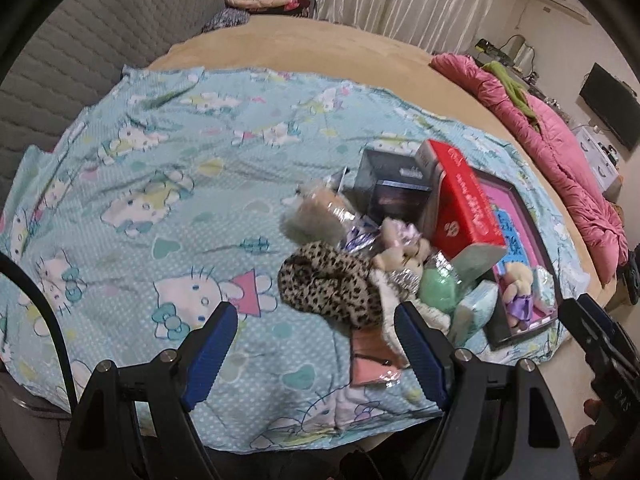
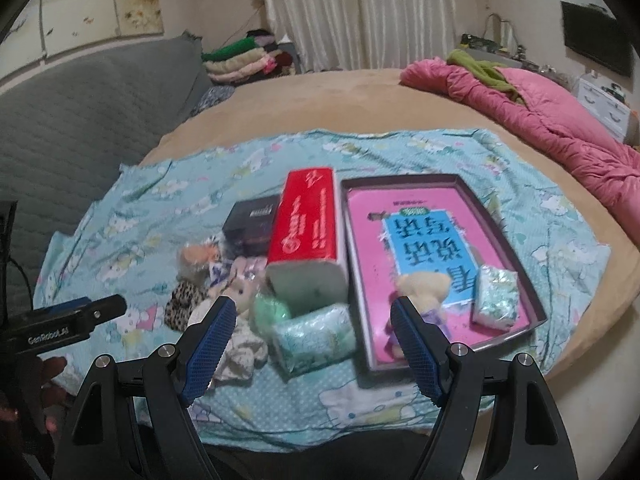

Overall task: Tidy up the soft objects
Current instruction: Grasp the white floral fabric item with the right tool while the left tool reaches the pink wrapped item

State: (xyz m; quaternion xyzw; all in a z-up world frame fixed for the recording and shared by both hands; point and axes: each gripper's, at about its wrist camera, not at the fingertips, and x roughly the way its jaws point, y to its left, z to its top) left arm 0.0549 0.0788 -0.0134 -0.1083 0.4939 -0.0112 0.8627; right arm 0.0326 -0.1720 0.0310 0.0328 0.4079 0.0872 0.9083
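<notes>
On the blue cartoon-print sheet (image 2: 520,240), the pink-lined tray (image 2: 500,200) already holds a small teddy (image 2: 424,284) and one wrapped tissue pack (image 2: 496,294). Left outside, just beside its near-left corner, are another tissue pack (image 2: 316,336), a green ball (image 2: 270,308), a leopard-print piece (image 1: 328,284), more plush toys (partly hidden) and the red tissue box (image 2: 308,224). Most sorting seems undone. Both the left gripper (image 1: 316,344) and right gripper (image 2: 312,340) hang wide apart, carrying nothing.
</notes>
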